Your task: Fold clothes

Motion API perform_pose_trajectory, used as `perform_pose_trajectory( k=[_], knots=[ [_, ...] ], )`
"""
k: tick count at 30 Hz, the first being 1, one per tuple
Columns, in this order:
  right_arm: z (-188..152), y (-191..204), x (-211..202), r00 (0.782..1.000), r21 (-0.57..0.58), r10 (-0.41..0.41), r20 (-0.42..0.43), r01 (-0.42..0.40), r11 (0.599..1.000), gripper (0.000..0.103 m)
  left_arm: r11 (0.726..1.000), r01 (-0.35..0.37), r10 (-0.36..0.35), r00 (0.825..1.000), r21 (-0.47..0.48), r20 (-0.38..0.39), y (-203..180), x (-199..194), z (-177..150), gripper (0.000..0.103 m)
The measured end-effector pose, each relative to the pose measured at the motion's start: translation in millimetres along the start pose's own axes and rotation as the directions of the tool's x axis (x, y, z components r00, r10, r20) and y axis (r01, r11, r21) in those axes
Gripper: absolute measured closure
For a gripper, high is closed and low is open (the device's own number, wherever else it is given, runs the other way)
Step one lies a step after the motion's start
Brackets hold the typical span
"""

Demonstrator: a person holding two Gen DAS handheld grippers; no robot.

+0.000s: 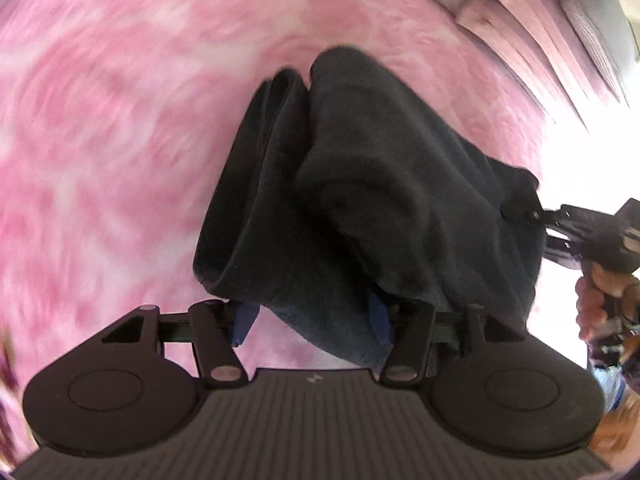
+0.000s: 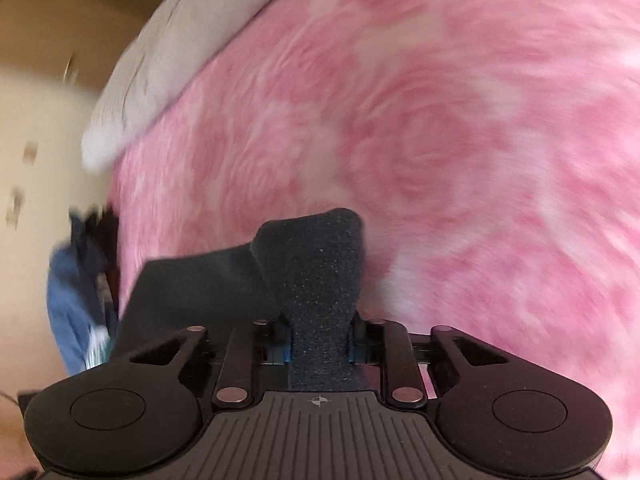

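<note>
A pink fluffy blanket (image 1: 120, 140) covers the bed and fills most of both views; a grey pillow (image 2: 160, 60) lies at its far edge, and some blue clothes (image 2: 76, 300) sit blurred at the side. On the blanket hangs the dark garment (image 1: 360, 180), bunched and doubled over, held up at two ends and not yet flat. The folding seems to be only in the middle: a first fold is perhaps made, but the cloth must be laid down, smoothed and folded again.

The left gripper (image 1: 312, 320) points steeply down; its jaws stand at a middle width with one edge of the garment between them, and whether the pads press on it cannot be told. The right gripper (image 2: 320, 344) also tilts downward, with narrow jaws pinching a strip of the dark cloth. In the left view a hand (image 1: 600, 300) holds that right tool at the garment's other corner.
</note>
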State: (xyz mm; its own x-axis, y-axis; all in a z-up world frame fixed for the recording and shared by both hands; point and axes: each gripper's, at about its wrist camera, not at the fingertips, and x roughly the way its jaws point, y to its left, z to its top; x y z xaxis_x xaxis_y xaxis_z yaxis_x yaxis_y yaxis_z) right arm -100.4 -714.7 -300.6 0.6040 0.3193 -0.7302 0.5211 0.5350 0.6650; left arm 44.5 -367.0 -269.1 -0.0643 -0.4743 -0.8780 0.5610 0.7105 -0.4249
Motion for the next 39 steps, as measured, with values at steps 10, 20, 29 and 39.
perform_pose_trajectory(
  k=[10,20,29,39],
  knots=[
    [-167,-50,-147,0.887,0.506,-0.27,0.375,0.048,0.861,0.083,0.843,0.174,-0.124,0.984,0.508,-0.131,-156,61,68,0.053],
    [-257,-22,-185,0.865,0.512,-0.391,0.316,0.192,0.837,0.068,0.755,0.131,-0.082,0.991,0.642,-0.106,-209,49,21,0.05],
    [-175,-33,-221,0.885,0.131,-0.33,0.329,0.303,0.944,0.045,0.869,0.15,-0.136,0.989,0.472,-0.066,-191,25,14,0.048],
    [-6,-107,-108,0.993,-0.149,-0.06,0.105,0.076,0.986,0.101,0.896,0.127,-0.131,0.991,0.425,-0.021,-211,70,-3,0.09]
  ],
)
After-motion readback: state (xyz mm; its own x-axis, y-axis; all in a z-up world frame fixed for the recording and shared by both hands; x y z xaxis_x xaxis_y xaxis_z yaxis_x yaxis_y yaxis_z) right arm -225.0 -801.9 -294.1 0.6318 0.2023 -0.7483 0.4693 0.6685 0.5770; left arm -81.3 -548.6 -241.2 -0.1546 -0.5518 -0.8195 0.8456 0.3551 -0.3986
